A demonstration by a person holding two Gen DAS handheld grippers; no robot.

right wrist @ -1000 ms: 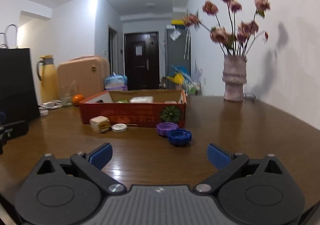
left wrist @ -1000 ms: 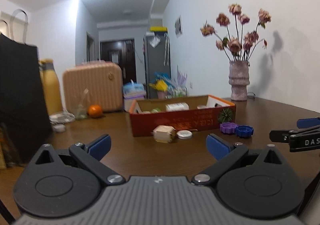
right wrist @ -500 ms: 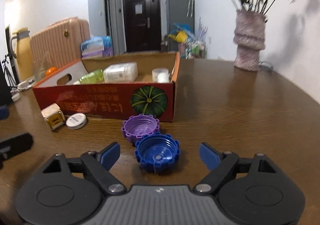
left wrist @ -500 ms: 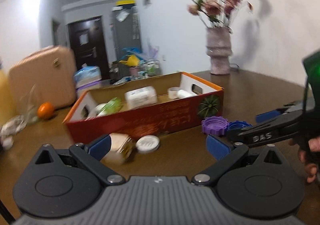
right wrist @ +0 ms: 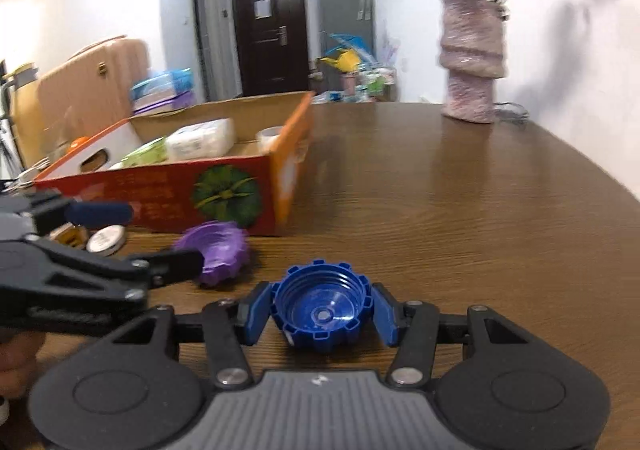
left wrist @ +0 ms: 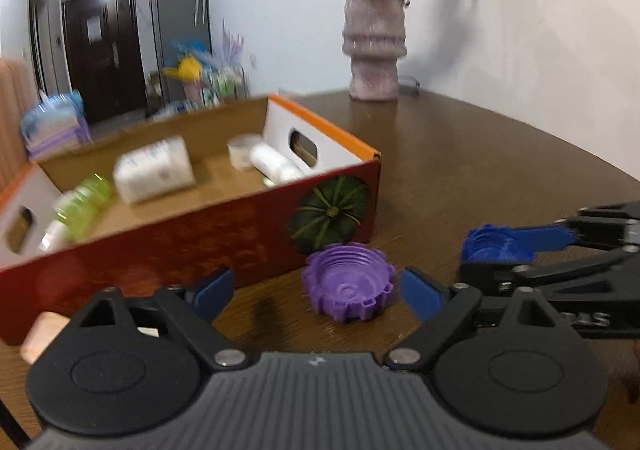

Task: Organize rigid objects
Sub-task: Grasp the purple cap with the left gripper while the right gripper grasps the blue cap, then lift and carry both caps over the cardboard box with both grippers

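Note:
A blue screw cap lies open side up on the wooden table, gripped between the blue pads of my right gripper. It also shows in the left wrist view. A purple cap lies just in front of my left gripper, whose jaws stand wide open around its near side. The purple cap also shows in the right wrist view. Both caps sit by the near right corner of a red cardboard box.
The box holds a white packet, a green bottle, a tape roll and a white tube. A wooden block and a white round lid lie at the box front. A vase stands at the back.
Both grippers have moved forward to the caps. My right gripper has closed on the blue cap. My left gripper has come up to the purple cap, still open.

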